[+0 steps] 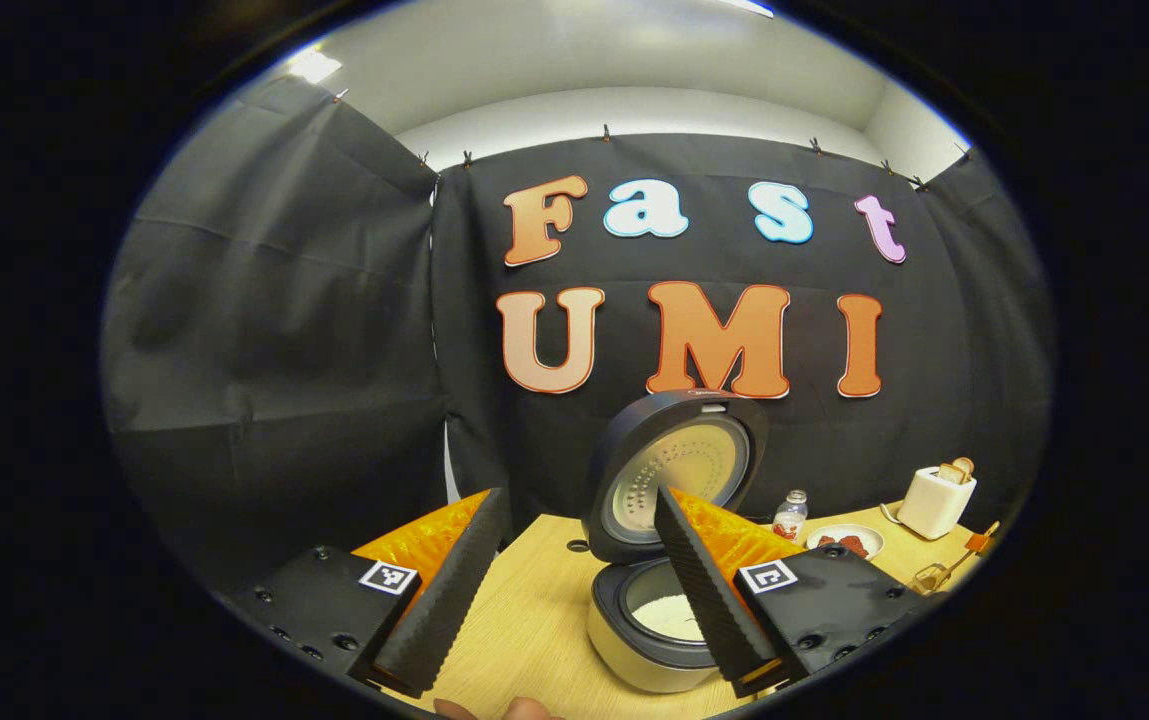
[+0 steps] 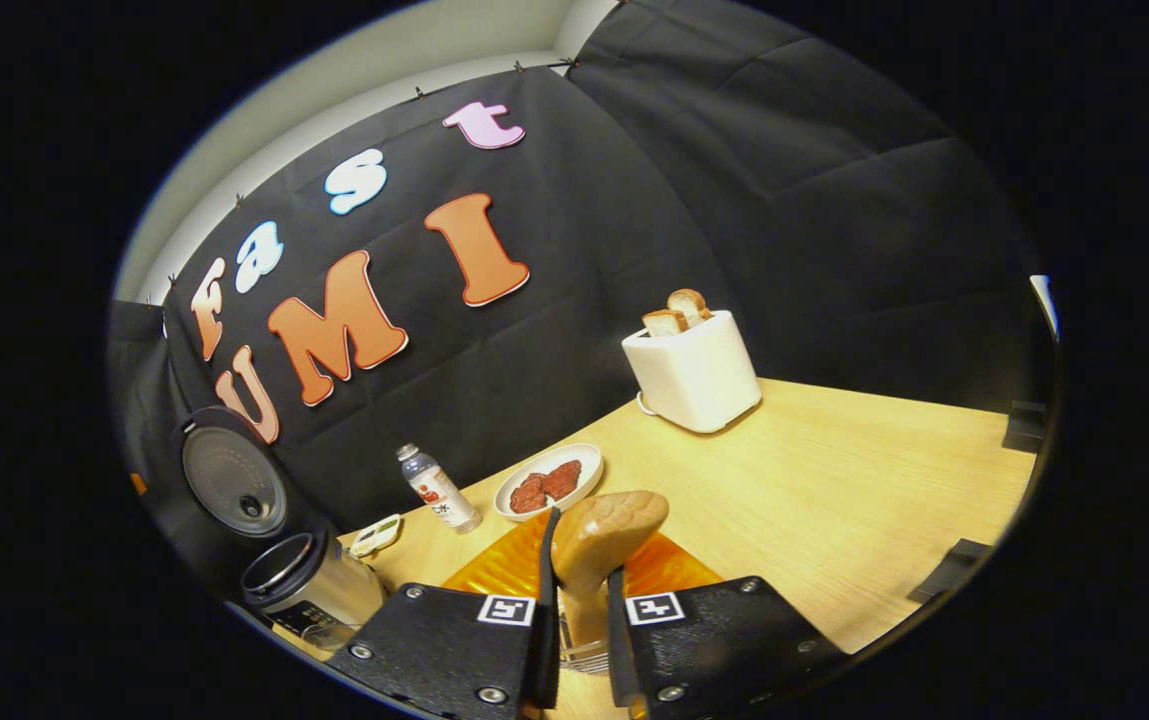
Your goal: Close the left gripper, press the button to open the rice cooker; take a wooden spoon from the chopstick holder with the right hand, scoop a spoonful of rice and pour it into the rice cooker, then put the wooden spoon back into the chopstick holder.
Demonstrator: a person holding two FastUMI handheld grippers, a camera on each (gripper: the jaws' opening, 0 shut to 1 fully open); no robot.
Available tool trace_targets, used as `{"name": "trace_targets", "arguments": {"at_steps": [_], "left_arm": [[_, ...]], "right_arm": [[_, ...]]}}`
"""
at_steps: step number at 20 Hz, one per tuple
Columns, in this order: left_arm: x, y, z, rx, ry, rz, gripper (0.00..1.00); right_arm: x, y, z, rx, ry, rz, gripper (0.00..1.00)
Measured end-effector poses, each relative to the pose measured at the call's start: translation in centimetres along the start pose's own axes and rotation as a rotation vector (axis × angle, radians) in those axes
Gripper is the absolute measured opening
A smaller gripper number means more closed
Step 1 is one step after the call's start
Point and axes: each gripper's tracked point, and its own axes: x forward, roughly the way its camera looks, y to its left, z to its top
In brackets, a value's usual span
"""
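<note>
Two grippers: left gripper (image 1: 574,590) spread, empty, rice cooker (image 1: 649,640) lid up at its 5 o'clock. Right gripper (image 2: 579,610) pinching wooden spoon (image 2: 599,540) w/ bowl up at 12 o'clock. Spoon prob light, stiff, smooth; grip low on handle so it won't twist.

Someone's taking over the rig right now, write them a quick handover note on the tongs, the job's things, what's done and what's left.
Left tongs: open, holding nothing, hovering in front of the rice cooker.
Right tongs: shut on the wooden spoon, bowl end pointing forward, over the table.
Rice cooker: lid up, white rice visible in the pot.
Done: button pressed, cooker open, spoon taken up.
Cannot tell: whether the rice has already been scooped and poured; the spoon bowl's back faces the camera.
Left: scoop and pour if not done, then put the spoon back in the chopstick holder.
</note>
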Motion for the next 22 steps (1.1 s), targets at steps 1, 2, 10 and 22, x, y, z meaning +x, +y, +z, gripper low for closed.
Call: {"name": "trace_targets", "arguments": {"at_steps": [1,2,10,22], "left_arm": [[0.1,0.1,-0.1,-0.003,0.004,0.0,0.99],[0.1,0.2,-0.2,-0.006,0.006,-0.002,0.99],[-0.4,1.3,0.5,-0.009,-0.015,0.0,0.99],[-1.4,2.3,0.4,-0.026,-0.026,-0.038,0.98]], "right_arm": [[0.4,0.3,-0.1,-0.023,0.003,-0.005,0.16],[0.8,0.7,-0.1,-0.043,0.007,-0.007,0.11],[-0.4,3.3,4.6,-0.127,-0.05,-0.01,0.03],[-9.2,17.4,3.2,-0.418,-0.148,0.236,0.03]]}}
